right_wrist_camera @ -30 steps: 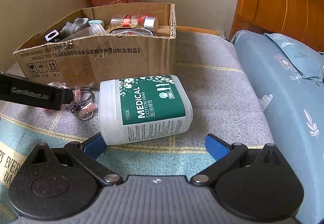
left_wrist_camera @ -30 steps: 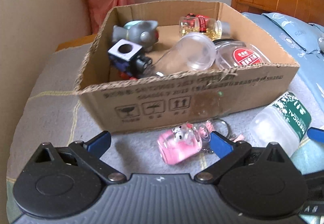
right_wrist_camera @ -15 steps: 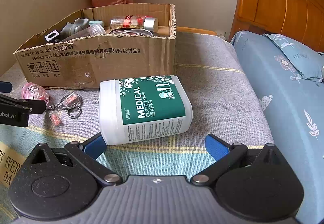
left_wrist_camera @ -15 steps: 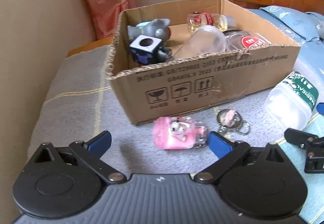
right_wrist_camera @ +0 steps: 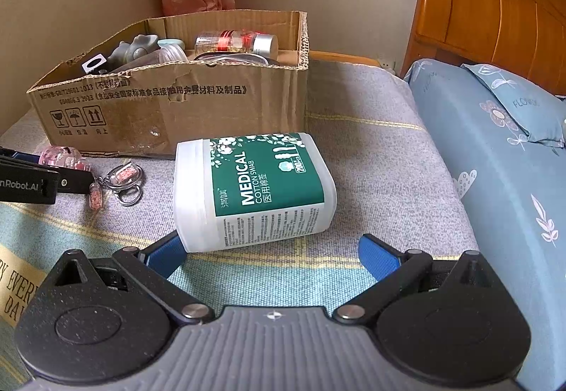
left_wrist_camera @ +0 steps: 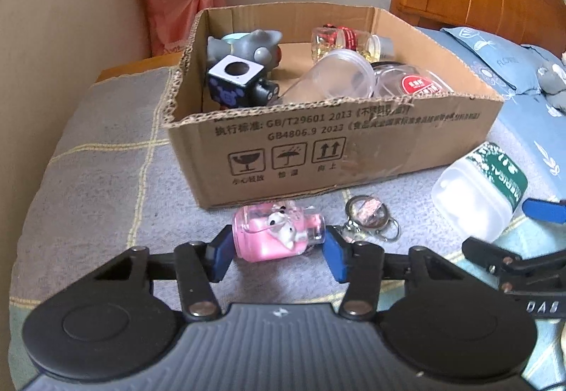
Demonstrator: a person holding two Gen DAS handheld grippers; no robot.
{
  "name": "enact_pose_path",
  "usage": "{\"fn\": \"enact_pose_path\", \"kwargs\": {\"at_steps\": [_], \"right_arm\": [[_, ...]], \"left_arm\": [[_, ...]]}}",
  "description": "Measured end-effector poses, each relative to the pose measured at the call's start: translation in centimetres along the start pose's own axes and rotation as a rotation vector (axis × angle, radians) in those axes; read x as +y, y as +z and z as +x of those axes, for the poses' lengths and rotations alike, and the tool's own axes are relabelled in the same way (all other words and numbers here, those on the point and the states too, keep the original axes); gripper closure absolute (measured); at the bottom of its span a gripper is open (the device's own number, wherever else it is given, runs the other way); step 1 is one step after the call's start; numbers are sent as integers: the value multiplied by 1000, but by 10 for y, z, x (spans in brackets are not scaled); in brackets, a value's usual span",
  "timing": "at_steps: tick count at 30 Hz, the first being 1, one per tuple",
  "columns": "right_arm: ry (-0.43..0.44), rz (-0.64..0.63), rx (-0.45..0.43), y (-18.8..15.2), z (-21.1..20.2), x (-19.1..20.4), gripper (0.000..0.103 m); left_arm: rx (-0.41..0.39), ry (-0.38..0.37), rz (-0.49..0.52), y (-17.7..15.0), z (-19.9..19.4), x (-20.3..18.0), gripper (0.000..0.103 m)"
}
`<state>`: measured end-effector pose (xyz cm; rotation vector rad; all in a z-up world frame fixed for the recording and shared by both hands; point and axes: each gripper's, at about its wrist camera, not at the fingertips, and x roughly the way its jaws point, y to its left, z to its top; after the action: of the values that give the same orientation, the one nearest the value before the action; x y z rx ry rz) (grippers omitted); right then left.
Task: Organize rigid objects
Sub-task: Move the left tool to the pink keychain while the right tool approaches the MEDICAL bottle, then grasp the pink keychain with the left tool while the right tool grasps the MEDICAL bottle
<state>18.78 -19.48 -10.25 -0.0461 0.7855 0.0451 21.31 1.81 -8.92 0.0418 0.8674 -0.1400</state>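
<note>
On bed, boxed: grey figurine, jars in brown cardboard box (left_wrist_camera: pixel 353 143).
Left tool (left_wrist_camera: pixel 276 258): clamped on pink bottle charm (left_wrist_camera: pixel 277 235).
Right tool (right_wrist_camera: pixel 272 254): spread wide, empty.
Left out: white cotton-swab tub (right_wrist_camera: pixel 254 189).

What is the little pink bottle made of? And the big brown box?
The little pink bottle looks like clear, shiny plastic or glass, I can't tell which: you see pink filling and a tiny white figure through it. The big brown box is cardboard, matte brown, with ragged wavy torn edges along the rim and printed symbols.
</note>
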Motion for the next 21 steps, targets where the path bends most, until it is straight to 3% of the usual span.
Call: {"fn": "enact_pose_path", "kwargs": {"at_steps": [6,10,14,19,21], "right_arm": [[15,-12,1,0,0,-1,0],[83,-38,3,9,-2,-1,0],[95,-67,6,24,4,3,0],[107,-94,47,38,15,11,0],[151,-88,70,39,11,13,0]], "left_arm": [[2,7,15,-8,-9,15,53],[-1,4,5,-8,-9,19,52],[-2,0,-4,-5,-7,17,52],[-1,-10,-22,-4,-6,17,52],[3,-15,-34,-3,-6,18,52]]}}
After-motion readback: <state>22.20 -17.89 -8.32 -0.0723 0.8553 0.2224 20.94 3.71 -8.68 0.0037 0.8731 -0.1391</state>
